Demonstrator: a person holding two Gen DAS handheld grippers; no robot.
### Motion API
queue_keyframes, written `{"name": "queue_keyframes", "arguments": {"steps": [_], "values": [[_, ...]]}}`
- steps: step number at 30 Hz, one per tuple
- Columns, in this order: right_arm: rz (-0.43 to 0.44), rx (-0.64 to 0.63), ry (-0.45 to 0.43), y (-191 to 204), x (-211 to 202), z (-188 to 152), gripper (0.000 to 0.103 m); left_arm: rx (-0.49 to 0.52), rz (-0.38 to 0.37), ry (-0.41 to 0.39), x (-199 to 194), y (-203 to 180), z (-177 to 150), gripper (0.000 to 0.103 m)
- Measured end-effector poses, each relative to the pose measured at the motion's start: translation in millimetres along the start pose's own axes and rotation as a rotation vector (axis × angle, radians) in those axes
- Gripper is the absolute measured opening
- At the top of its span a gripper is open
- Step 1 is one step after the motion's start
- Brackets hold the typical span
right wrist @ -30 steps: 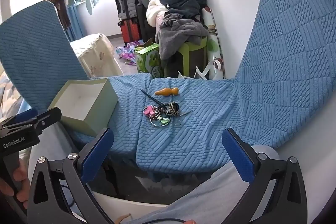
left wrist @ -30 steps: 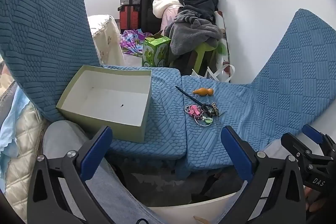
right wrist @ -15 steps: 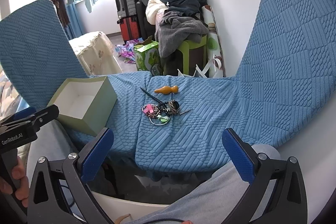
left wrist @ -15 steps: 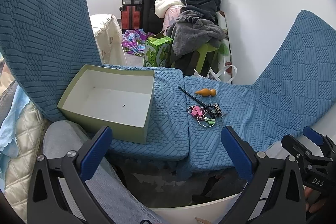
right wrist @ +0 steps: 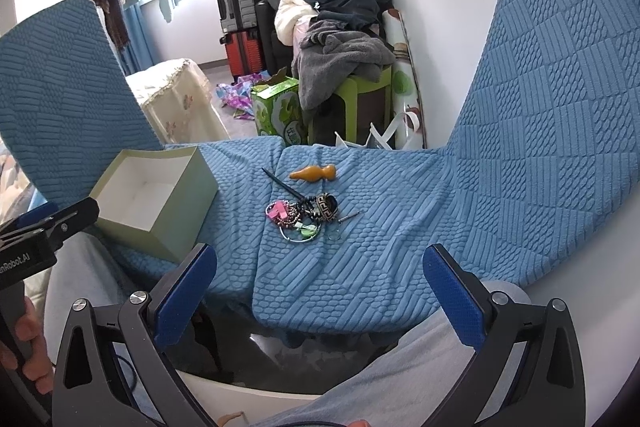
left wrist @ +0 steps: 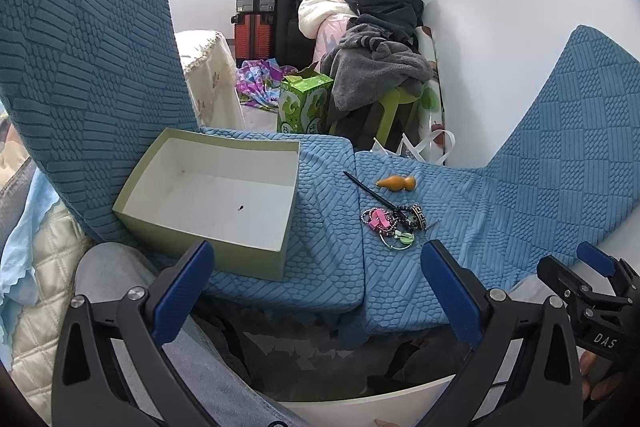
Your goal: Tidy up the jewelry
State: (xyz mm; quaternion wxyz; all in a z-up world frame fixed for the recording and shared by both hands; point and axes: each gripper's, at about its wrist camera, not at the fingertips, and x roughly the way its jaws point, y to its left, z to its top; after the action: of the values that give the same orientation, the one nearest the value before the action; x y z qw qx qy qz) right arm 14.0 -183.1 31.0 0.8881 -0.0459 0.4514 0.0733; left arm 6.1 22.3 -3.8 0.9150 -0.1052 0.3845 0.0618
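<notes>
Left gripper [left wrist: 316, 275] and right gripper [right wrist: 320, 277] both spread wide, holding nothing, hovering short of the blue textured seat covers [right wrist: 360, 259]. Ahead of the right gripper, well apart: tangled jewelry pile [right wrist: 304, 213] of beaded bracelets, black hair stick [right wrist: 286, 187] and orange gourd charm [right wrist: 314, 173]. Left of the pile, open pale-green box [left wrist: 208, 195], empty, probably set there to receive the pieces.

I count: 1 open green box [left wrist: 208, 211]; 1 orange gourd-shaped pendant [left wrist: 396, 183]; 1 black hair stick [left wrist: 370, 193]; 1 tangled jewelry pile [left wrist: 394, 223], indiv. pcs not separable; 2 blue chair cushions, approx. [left wrist: 320, 267].
</notes>
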Motion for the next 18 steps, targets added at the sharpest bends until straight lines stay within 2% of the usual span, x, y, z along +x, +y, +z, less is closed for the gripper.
{"name": "queue_keyframes", "arguments": {"steps": [18], "values": [[0.008,0.023,-0.002,-4.6,1.7,-4.8,0.103,0.004,-0.002,0.006,4.2,0.4,-1.9,0.102]]}}
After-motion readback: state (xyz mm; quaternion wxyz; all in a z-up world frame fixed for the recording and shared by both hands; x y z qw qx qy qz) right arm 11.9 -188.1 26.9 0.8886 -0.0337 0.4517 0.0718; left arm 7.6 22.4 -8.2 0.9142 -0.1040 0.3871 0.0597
